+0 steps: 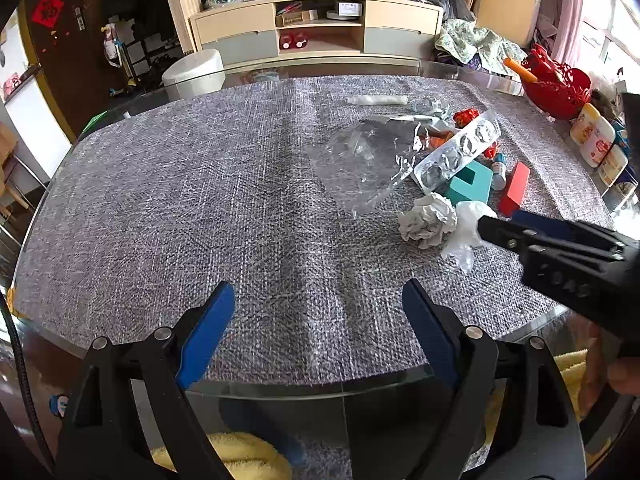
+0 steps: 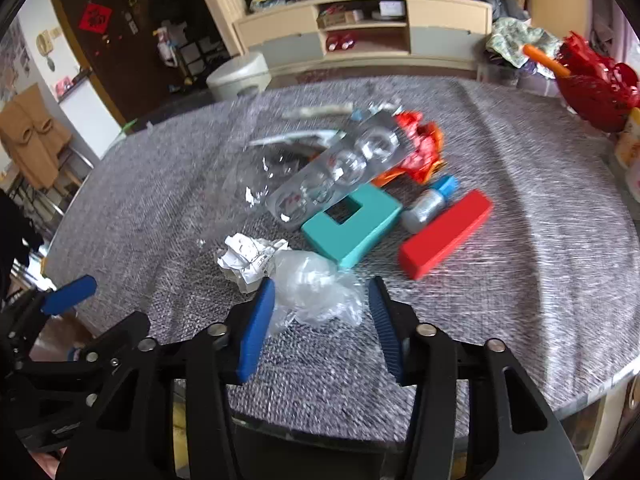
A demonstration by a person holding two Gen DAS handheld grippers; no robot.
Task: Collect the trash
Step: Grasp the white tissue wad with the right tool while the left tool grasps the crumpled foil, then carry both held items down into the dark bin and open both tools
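On the grey cloth a wad of clear plastic film (image 2: 316,290) lies between the blue pads of my right gripper (image 2: 320,292). The pads flank it without visibly squeezing it, and the left pad touches its edge. From the left wrist view, the right gripper (image 1: 492,225) has its tips at that plastic wad (image 1: 464,226). Just beside the wad sits a crumpled paper ball (image 2: 252,258) (image 1: 428,220). My left gripper (image 1: 318,292) hangs wide open over bare cloth near the table's front edge, with nothing between its fingers.
Behind the wad lie a clear blister tray (image 2: 336,168), a teal block (image 2: 352,224), a red block (image 2: 444,236), a small bottle (image 2: 428,208), red-orange wrappers (image 2: 420,148) and a clear bag (image 1: 360,160). A red basket (image 1: 556,84) stands at the far right edge.
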